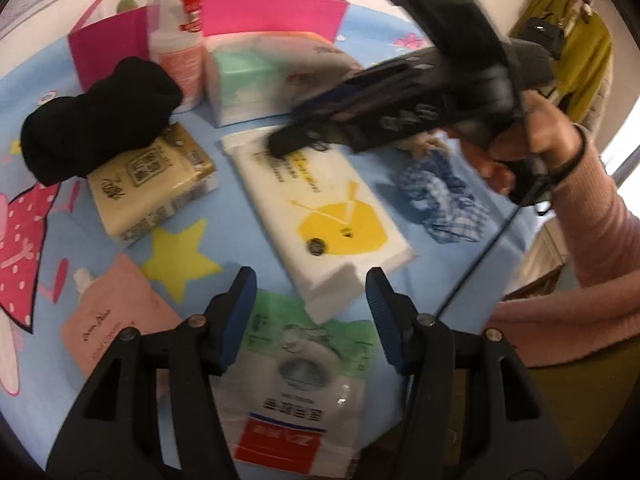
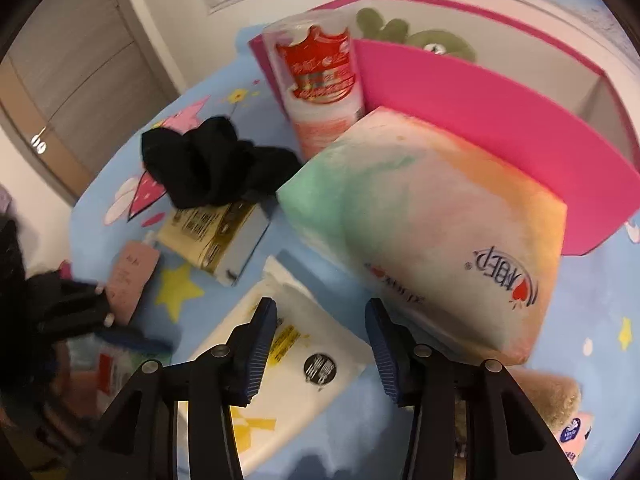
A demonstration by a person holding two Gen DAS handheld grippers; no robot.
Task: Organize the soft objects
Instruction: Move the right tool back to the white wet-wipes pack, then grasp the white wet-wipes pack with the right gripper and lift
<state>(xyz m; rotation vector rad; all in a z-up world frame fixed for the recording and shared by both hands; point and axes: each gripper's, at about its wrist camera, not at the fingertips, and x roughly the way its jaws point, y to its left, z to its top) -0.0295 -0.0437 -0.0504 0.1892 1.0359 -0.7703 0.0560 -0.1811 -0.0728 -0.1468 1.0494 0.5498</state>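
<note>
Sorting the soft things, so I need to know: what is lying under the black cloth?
The black cloth rests on one corner of the tan tissue pack; the rest lies on the blue sheet. Anything beneath the cloth itself is covered.

Count of items on the blue sheet

Tissue packs, four: pastel (image 1: 244,76), yellow (image 1: 154,186), white (image 1: 320,208), green-topped (image 1: 304,384). One pink box (image 1: 276,16) holding one green plush (image 2: 434,42). One roll tube (image 1: 176,52). One black cloth (image 1: 96,120). One checked scrunchie (image 1: 440,200). One pink pouch (image 1: 112,316). One tan plush (image 2: 548,396), partly hidden. Tongs, two: left (image 1: 312,320), right (image 2: 322,344).
</note>
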